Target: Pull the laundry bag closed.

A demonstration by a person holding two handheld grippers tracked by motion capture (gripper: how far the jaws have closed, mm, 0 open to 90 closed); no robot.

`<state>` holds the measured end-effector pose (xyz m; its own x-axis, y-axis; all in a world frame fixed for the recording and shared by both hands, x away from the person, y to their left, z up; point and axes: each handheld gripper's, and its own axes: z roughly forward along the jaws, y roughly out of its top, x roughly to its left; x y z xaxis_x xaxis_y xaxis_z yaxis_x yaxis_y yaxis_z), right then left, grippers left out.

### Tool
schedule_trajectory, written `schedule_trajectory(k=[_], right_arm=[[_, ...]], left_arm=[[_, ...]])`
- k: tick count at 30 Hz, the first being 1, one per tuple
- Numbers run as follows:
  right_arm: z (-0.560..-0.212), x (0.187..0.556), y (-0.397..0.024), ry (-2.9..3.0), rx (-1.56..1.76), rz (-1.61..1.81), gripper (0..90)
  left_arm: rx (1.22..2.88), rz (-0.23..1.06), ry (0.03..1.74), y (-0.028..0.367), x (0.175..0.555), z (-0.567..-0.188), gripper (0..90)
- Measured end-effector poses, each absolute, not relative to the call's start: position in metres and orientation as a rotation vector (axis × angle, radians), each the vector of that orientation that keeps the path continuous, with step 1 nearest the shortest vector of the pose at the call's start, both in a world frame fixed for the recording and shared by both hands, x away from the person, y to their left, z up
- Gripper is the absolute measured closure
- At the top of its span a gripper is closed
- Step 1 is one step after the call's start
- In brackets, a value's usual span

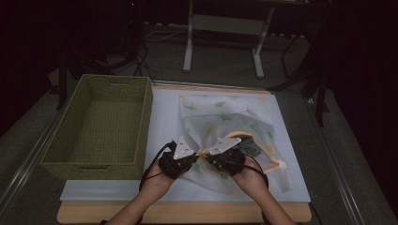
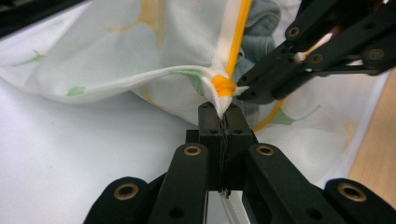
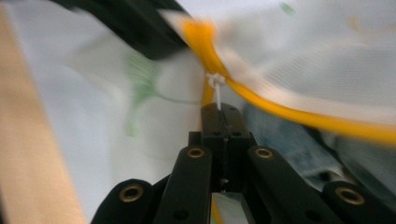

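A white mesh laundry bag (image 1: 234, 124) printed with green and orange leaves lies on the white mat (image 1: 164, 117), with blue-grey clothing (image 2: 264, 32) inside it. Its orange zipper (image 2: 238, 37) ends at a bunched orange stop (image 2: 223, 86). My left gripper (image 2: 225, 109) is shut on the bag's fabric just below that stop. My right gripper (image 3: 223, 109) is shut on the thin white zipper pull (image 3: 215, 84), right beside the left one. In the high view the left gripper (image 1: 196, 157) and right gripper (image 1: 205, 157) meet tip to tip at the bag's near left edge.
A green woven basket (image 1: 143, 126) stands open at the left of the mat, with nothing in it. The table's wooden front edge (image 1: 187, 213) runs below the person's hands. A white metal frame (image 1: 220, 28) stands on the floor beyond the table.
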<state>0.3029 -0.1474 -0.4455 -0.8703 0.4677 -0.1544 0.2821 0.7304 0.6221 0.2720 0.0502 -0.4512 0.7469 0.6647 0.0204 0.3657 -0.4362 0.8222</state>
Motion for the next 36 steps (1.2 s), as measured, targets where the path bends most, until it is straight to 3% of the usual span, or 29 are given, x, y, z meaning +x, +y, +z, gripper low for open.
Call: schedule_trajectory(k=[6, 16, 36], right_arm=[[-0.469, 0.318, -0.172, 2.613, 0.710, 0.777, 90.0], [-0.460, 0.319, -0.207, 2.569, 0.747, 0.731, 90.0], [-0.449, 0.318, -0.314, 2.399, 1.030, 0.711, 90.0]], left_arm=[[2.029, 0.381, 0.875, 0.068, 0.280, -0.449, 90.0], [2.039, 0.396, 0.864, 0.068, 0.277, -0.455, 90.0], [2.050, 0.380, 0.890, 0.076, 0.277, -0.463, 90.0]])
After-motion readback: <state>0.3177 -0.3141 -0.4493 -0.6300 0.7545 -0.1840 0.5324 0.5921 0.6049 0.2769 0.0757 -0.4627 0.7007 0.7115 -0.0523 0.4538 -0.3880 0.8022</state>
